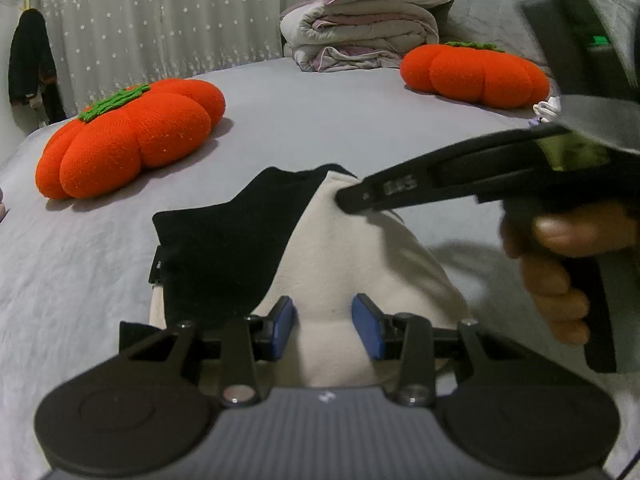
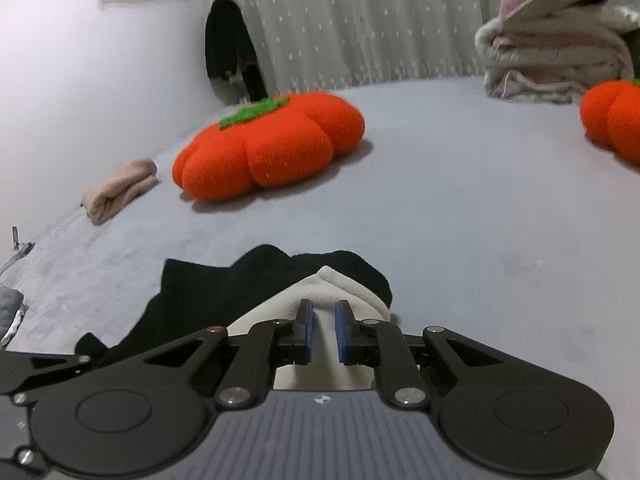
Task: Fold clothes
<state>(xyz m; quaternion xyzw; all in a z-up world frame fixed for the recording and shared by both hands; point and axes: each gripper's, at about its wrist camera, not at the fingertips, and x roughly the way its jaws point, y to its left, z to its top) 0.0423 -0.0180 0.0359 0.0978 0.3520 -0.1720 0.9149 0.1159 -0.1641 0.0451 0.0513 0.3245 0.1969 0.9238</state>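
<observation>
The cream and black garment (image 1: pixel 352 264) lies half-folded at the lower centre of the frame on the grey bed (image 1: pixel 320 128). The left hand-held gripper (image 1: pixel 324 326) hovers narrowly open over its near edge, gripping nothing. The right hand-held gripper (image 2: pixel 322 330), also narrow and empty, sits over the cream fold, probably to smooth it

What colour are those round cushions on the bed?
Orange with green tops, clearest in the left wrist view.
</observation>
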